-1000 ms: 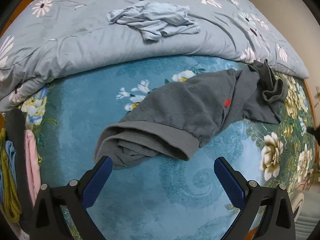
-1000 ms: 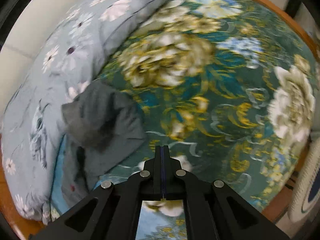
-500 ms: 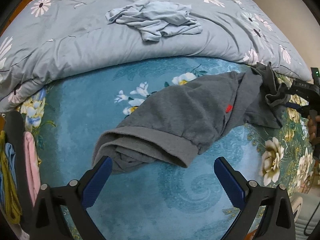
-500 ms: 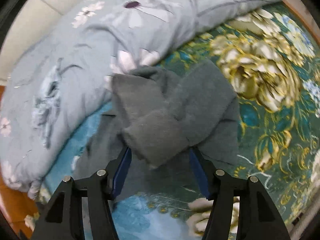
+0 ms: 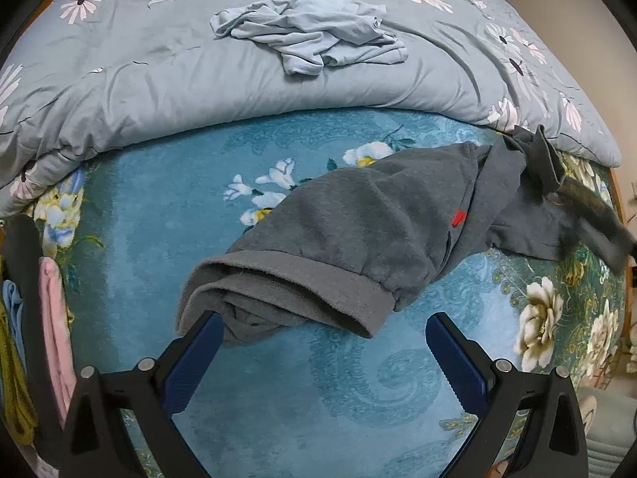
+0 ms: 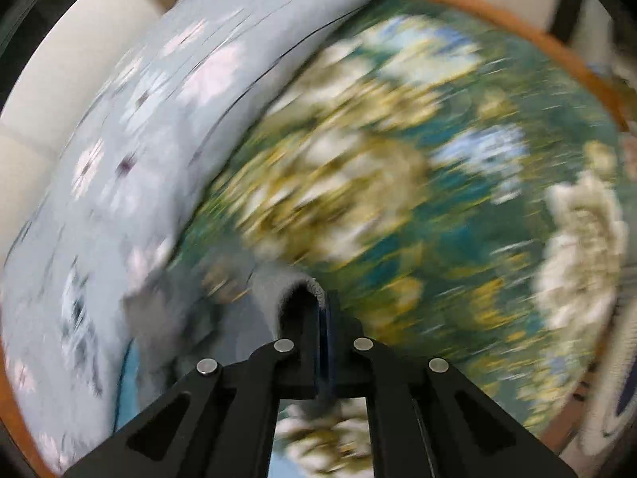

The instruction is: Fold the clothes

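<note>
Since half a second ago, the right gripper (image 6: 318, 318) is clamped on the grey trousers' (image 5: 358, 231) leg; the left gripper (image 5: 318, 342) is held wide; nothing is folded.

The right tool (image 6: 323, 314) has its jaws pressed together on a fold of grey garment (image 6: 296, 288) that loops over its tip. Beneath, blurred, lie the floral bedspread (image 6: 418, 183) and a pale blue quilt (image 6: 131, 119) on the left
</note>
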The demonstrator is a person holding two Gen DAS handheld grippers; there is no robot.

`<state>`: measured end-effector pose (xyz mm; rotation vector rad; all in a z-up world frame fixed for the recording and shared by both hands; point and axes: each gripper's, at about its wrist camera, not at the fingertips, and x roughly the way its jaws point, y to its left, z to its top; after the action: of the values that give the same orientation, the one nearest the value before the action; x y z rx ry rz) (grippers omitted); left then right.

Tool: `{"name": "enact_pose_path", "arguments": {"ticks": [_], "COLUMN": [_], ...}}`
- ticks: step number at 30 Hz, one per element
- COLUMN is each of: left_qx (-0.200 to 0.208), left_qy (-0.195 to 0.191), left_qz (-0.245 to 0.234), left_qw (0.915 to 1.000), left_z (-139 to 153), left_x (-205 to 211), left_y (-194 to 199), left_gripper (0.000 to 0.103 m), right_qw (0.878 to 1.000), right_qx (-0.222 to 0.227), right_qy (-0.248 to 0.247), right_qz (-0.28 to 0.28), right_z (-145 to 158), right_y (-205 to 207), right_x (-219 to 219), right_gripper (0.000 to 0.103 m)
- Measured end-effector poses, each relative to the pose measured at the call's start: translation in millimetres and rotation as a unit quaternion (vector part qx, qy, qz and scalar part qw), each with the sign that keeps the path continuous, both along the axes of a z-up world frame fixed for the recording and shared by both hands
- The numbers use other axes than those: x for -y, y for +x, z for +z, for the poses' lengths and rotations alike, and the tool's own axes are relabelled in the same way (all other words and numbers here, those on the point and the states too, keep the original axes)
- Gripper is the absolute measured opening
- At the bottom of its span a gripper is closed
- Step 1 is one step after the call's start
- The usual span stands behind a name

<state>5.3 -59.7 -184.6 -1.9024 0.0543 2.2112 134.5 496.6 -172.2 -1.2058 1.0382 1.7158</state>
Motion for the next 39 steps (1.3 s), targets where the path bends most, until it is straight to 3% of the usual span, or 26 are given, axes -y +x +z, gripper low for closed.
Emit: {"name": "enact_pose_path", "arguments": {"ticks": [4, 9, 14, 19, 23, 28, 32, 34, 39], "left_qx": [0.001, 0.006, 0.018, 0.044, 0.058, 0.068, 0.072, 0.069, 0.054], "left_qy": [0.002, 0.007, 0.015, -0.001, -0.015, -0.037, -0.042, -0.047, -0.031], "left_qz": [0.009, 0.008, -0.004, -0.007, -0.013, -0.042, -0.06, -0.072, -0.064], "left_qw": [1.0, 0.9999, 0.9997, 0.999, 0.9981, 0.9962, 0.9947, 0.9939, 0.996], "left_z": [-1, -5, -17, -45, -61, -78, -86, -87, -77], "left_x": [3, 4, -6, -20, -30, -38, -45, -49, -46], "left_y": [1, 7, 14, 18, 19, 16, 15, 15, 9], "left_gripper": [0.103, 0.103, 0.102, 0.097, 0.09, 0.051, 0.031, 0.014, 0.008], "right_qw": [0.999, 0.998, 0.998, 0.988, 0.964, 0.922, 0.901, 0.894, 0.892], "right_qx": [0.04, 0.055, 0.041, 0.006, -0.018, -0.004, 0.037, 0.068, 0.135], "right_qy": [0.002, -0.009, 0.015, -0.023, -0.07, -0.037, -0.004, 0.008, 0.011], "right_qz": [-0.008, 0.026, 0.039, 0.153, 0.256, 0.386, 0.433, 0.442, 0.432], "right_z": [-3, -10, 13, 4, -20, -31, -44, -55, -76], "right_y": [20, 19, 14, -39, -97, -167, -199, -207, -210], "right_x": [-31, -26, -7, 56, 121, 189, 210, 209, 189], "right_gripper": [0.003, 0.003, 0.024, 0.032, 0.044, 0.044, 0.044, 0.044, 0.044]}}
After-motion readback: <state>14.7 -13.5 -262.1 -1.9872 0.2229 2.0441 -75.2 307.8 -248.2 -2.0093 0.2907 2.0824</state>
